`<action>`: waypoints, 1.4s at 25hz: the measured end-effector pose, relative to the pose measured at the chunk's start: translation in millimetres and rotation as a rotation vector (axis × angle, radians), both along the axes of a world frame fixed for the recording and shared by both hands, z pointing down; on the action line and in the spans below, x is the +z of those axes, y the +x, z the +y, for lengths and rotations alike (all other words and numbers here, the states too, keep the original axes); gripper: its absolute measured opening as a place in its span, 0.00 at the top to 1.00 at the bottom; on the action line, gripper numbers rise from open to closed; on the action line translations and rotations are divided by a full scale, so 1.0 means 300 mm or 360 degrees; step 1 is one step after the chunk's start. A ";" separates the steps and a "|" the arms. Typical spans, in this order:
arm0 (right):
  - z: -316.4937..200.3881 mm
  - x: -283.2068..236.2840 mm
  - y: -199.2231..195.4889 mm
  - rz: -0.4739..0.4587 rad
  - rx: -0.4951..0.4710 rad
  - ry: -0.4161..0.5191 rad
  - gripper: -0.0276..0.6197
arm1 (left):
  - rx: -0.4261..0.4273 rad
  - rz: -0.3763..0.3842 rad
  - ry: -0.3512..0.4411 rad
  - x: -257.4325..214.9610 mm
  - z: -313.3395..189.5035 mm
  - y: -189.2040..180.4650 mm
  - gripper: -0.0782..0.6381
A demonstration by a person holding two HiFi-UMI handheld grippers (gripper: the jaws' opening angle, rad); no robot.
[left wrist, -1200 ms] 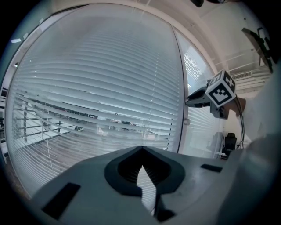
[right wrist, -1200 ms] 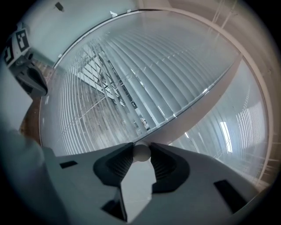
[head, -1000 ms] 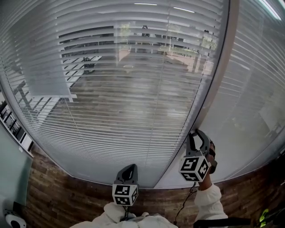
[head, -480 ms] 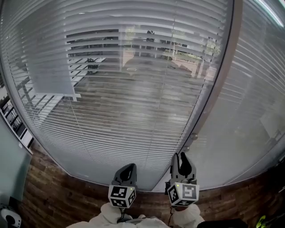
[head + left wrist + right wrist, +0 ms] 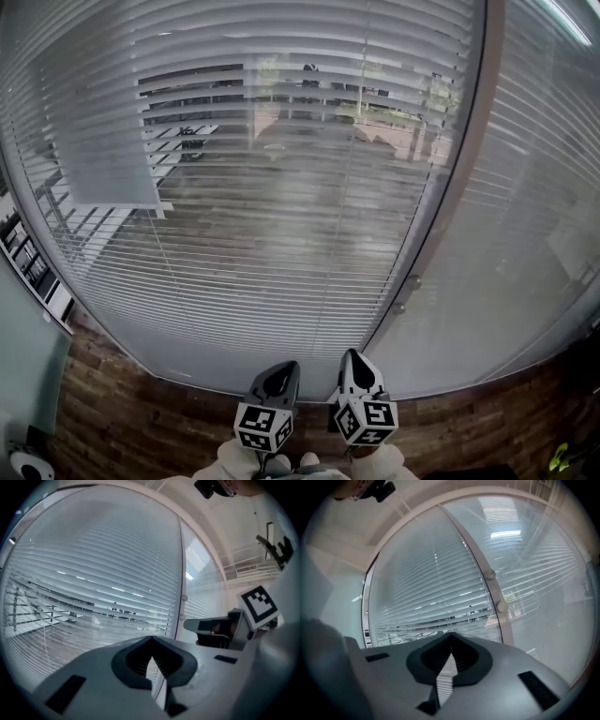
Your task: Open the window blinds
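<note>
Left gripper (image 5: pixel 280 373) and right gripper (image 5: pixel 359 362) sit side by side, jaws together on nothing; the right's have just been closing, empty. The blinds (image 5: pixel 281 187) stand ahead and above, well apart, slats tilted see-through. The opening looks done, and any further turn means reaching the knob (image 5: pixel 412 282) ahead-right.

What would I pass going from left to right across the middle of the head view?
wide window blinds → brown window post → narrower blinds on the next pane
</note>
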State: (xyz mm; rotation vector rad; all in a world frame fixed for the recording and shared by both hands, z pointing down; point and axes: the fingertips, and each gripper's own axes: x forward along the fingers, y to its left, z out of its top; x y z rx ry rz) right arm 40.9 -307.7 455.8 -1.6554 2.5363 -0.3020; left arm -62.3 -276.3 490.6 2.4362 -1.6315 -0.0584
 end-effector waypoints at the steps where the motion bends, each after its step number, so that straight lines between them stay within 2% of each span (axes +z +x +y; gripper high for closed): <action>1: 0.005 -0.004 0.005 -0.0009 0.0008 0.0000 0.94 | 0.0014 -0.0005 0.0001 0.001 0.010 0.002 0.89; 6: 0.078 -0.016 0.034 -0.0027 0.0025 0.0001 0.94 | -0.0019 0.0012 0.0039 -0.041 0.090 0.010 0.89; 12: 0.242 0.030 0.104 -0.0037 -0.0030 -0.0063 0.94 | -0.0060 0.0009 0.0046 -0.042 0.255 0.092 0.89; 18: 0.345 0.003 0.137 -0.0050 -0.0033 0.0003 0.94 | -0.0060 0.0020 0.0067 -0.067 0.384 0.144 0.89; 21: 0.374 -0.009 0.128 -0.0089 -0.0023 0.0015 0.94 | -0.0051 -0.0022 0.0097 -0.086 0.401 0.152 0.89; 23: 0.396 -0.020 0.117 -0.0102 -0.0039 0.0026 0.94 | -0.0046 -0.0007 0.0122 -0.108 0.412 0.152 0.89; 35: 0.414 -0.042 0.085 0.0017 -0.0018 0.0078 0.94 | -0.0044 0.0013 0.0189 -0.153 0.414 0.128 0.89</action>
